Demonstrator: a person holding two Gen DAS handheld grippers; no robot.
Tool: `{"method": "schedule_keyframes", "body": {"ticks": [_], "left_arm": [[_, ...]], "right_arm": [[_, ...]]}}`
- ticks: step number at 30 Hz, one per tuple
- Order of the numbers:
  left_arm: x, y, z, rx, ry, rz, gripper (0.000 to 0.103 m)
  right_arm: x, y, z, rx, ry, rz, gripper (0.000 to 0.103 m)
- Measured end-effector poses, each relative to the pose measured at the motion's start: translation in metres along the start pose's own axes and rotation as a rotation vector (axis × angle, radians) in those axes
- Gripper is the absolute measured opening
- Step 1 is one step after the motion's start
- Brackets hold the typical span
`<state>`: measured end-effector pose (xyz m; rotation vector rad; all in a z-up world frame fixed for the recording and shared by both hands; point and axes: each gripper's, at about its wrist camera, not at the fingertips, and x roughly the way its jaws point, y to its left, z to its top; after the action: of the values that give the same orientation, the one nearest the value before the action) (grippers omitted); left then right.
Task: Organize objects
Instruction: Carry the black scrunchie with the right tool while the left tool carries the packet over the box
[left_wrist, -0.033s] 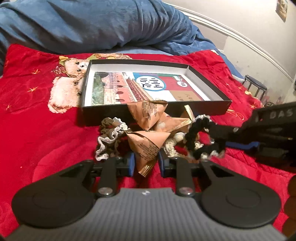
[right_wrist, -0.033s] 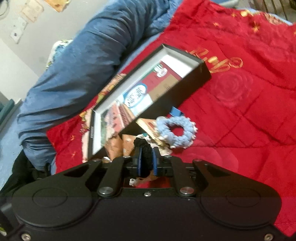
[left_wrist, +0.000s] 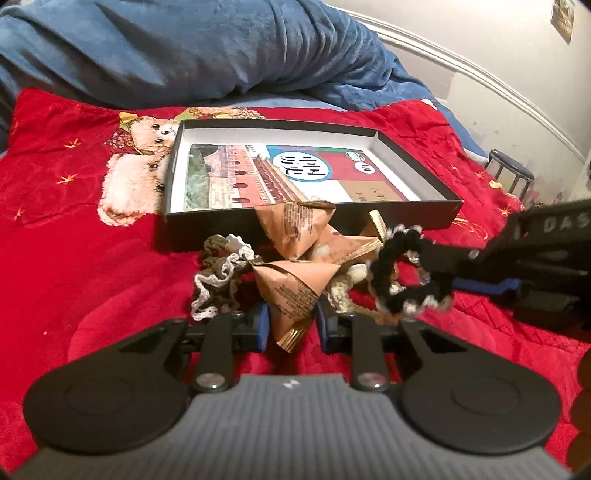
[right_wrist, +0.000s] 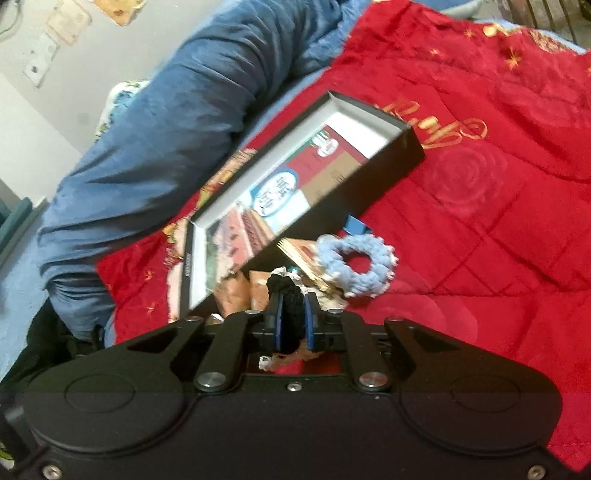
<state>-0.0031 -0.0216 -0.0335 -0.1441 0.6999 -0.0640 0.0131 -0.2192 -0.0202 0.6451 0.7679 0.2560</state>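
I have both grippers loaded at the pile on the red quilt: my left gripper pinches a brown triangular packet, my right gripper is clamped on the black scrunchie. Pickup looks done (the blue scrunchie waits); next I'd carry both over the near wall into the open black box.

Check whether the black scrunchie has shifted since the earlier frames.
No. The black scrunchie sits in the same spot relative to the black box in the left wrist view, clamped in the right tool.
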Motion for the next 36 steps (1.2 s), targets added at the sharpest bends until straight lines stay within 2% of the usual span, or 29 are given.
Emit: {"method": "schedule_keyframes", "body": {"ticks": [5,14,19,29,36], "left_arm": [[-0.006,0.001,0.003,0.000,0.013,0.016,0.029],[-0.019,0.006,0.013,-0.010,-0.014,0.027,0.029],[-0.027,0.011,0.021,-0.037,-0.060,0.004,0.029],[-0.041,0.008,0.029,-0.016,-0.143,-0.006,0.029],[-0.049,0.010,0.034,-0.014,-0.199,-0.043,0.029]], "right_arm": [[-0.012,0.011,0.001,-0.010,-0.035,0.054,0.012],[-0.026,0.029,0.001,-0.061,-0.096,0.128,0.012],[-0.029,0.034,0.002,-0.071,-0.104,0.144,0.012],[-0.031,0.042,0.007,-0.081,-0.115,0.181,0.012],[-0.033,0.050,0.017,-0.087,-0.142,0.228,0.012]]}}
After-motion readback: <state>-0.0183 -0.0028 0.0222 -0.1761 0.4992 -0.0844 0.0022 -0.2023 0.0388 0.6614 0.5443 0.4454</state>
